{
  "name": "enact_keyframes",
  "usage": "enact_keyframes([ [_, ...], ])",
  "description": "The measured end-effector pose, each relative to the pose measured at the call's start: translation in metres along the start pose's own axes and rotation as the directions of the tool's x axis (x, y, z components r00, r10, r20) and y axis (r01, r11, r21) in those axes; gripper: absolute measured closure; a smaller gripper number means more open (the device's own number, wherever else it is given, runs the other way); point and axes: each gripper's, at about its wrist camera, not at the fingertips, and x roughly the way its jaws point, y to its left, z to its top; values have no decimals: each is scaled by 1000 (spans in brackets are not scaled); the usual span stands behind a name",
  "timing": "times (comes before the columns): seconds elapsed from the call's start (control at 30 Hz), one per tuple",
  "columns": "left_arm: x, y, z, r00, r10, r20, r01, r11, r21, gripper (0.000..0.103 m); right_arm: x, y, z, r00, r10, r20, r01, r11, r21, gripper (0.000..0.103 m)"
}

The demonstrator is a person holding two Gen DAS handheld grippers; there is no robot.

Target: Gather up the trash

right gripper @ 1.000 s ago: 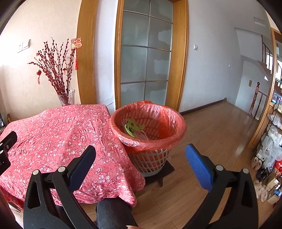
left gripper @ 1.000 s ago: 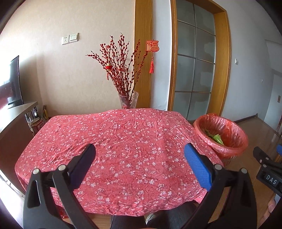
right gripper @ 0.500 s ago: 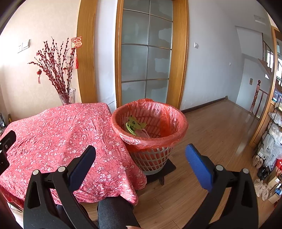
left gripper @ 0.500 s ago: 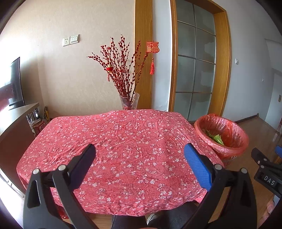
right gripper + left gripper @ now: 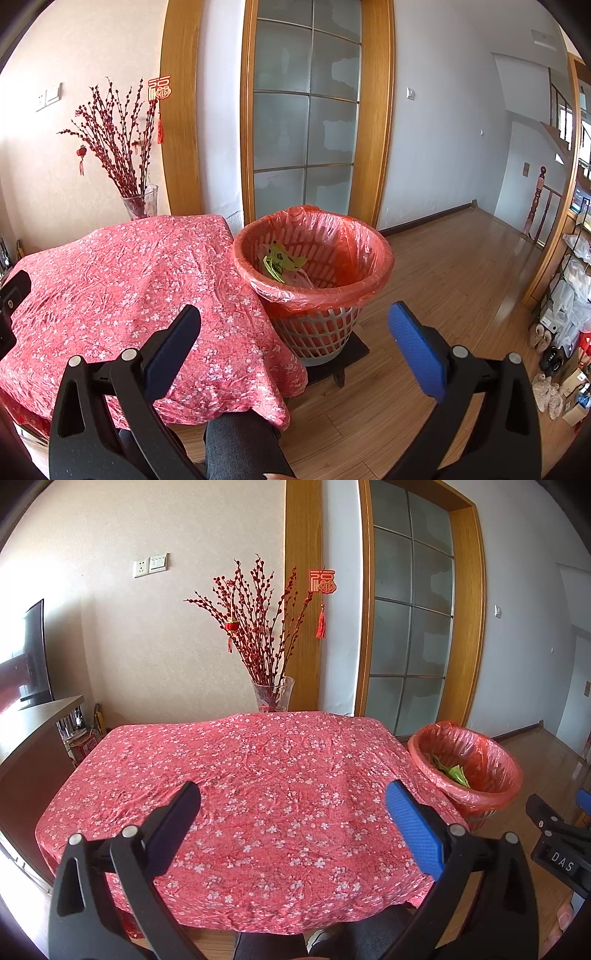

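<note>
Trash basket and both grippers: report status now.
Left gripper open, empty. Right gripper open, empty. Trash basket with red liner beside table, green wrapper inside. Tablecloth shows no trash; nothing in the way.

Table [image 5: 258, 794] in the middle, vase [image 5: 272, 698] with branches [image 5: 258, 627] behind its far edge against the wall, bin [image 5: 314, 280] just beside the table's right side on a low stand [image 5: 351, 350], wrappers [image 5: 280, 262] inside it, door [image 5: 306, 122] behind the bin.
</note>
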Motion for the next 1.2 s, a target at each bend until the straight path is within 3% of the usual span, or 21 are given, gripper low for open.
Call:
enact_keyframes([
  [1.2, 3, -3, -2, 1000, -12, -8, 12, 1000, -3, 5, 1, 0, -1, 1000, 2, -5, -2, 1000, -2, 2],
])
